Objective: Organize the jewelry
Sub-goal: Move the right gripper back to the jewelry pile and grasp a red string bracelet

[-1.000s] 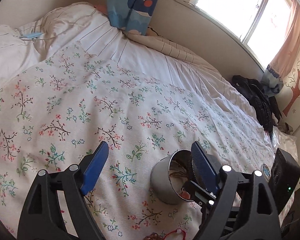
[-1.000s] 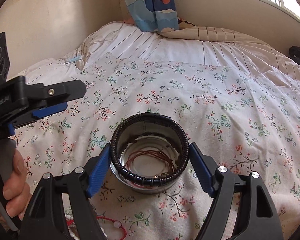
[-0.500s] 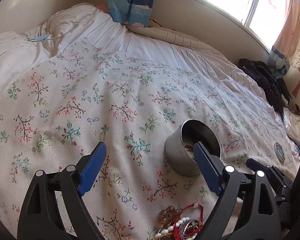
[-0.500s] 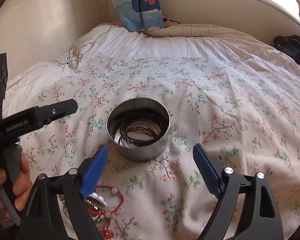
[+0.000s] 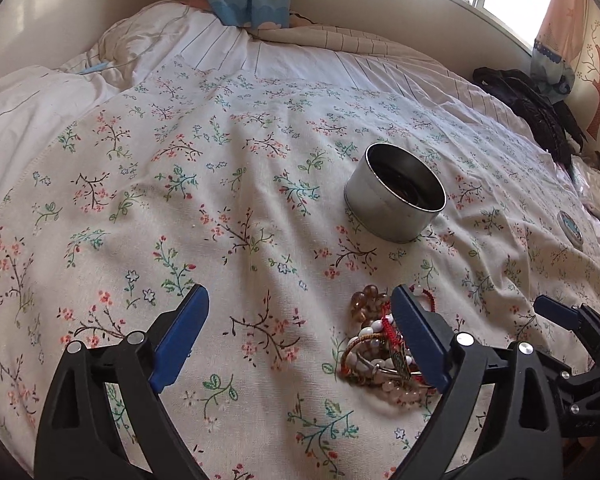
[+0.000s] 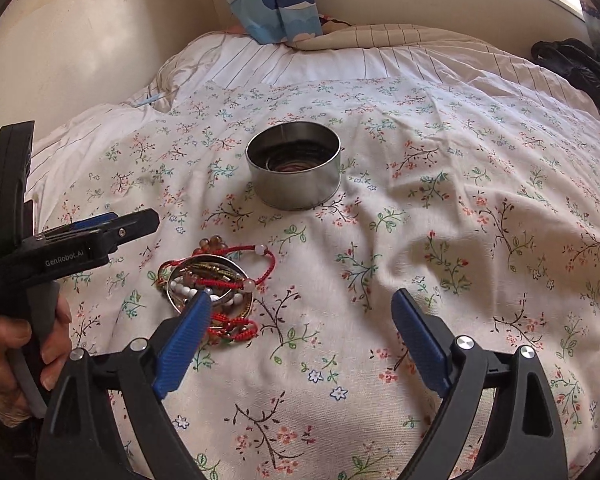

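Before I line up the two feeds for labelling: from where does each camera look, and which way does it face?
Left wrist: sits behind the left tongs, facing along the bed toward the window; sees the metal tin, the bracelet pile by its right finger, and the right tongs at the right edge.
Right wrist: sits behind the right tongs, facing the wall and curtain; the left tongs and the holding hand show at left.
Shared: tin, bracelet pile, floral bedspread.
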Motion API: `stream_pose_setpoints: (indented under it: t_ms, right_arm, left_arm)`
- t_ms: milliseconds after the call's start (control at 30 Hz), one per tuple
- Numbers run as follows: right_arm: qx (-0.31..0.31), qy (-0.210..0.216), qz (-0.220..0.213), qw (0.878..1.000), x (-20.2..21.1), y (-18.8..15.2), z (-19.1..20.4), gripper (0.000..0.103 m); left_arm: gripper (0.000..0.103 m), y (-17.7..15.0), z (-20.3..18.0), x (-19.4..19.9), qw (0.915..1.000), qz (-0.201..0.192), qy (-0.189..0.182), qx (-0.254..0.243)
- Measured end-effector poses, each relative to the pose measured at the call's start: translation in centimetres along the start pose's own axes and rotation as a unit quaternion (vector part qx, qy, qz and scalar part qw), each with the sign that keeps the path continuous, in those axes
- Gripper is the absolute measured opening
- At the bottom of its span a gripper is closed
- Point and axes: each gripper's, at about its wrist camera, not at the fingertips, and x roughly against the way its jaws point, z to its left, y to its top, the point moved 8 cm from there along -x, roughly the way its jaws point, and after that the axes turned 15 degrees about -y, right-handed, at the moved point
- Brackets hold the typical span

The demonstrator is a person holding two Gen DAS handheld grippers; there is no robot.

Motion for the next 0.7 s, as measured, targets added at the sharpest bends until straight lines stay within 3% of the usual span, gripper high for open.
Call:
stream_pose_setpoints:
  t_ms: [200,400,500,633,700]
  right_arm:
    - [0.008,-0.009,0.009,1.000,-0.7,-0.3,0.1,0.088]
    - [-0.004,-0.020,0.018,1.000,-1.4,-0.3,-0.9,0.088]
    - [-0.004,-0.030,0.015,0.999,-1.7,0.1,-1.3,0.088]
    - [0.029,-0.029,0.008,0.999,-3.1,1.7,-0.1,0.088]
    - [0.063,-0.038,0.007,0.997,-4.2,2.5,0.9,0.088]
  left_arm:
    - [0.088,0.0,0.1,0.1,0.9993,-0.002,-0.034,0.018]
    - [0.088,-0.7,-3.8,-1.2,0.9964,0.024,-0.060,-0.056]
    - [0.089,-0.5,-4.1,-0.9,0.9963,0.012,-0.033,-0.079]
    - [0.088,0.1,-0.7,-0.6,0.9998,0.004,-0.020,-0.002]
    - [0.088,0.3,1.2,-0.3,0.9984,-0.005,-0.031,0.046]
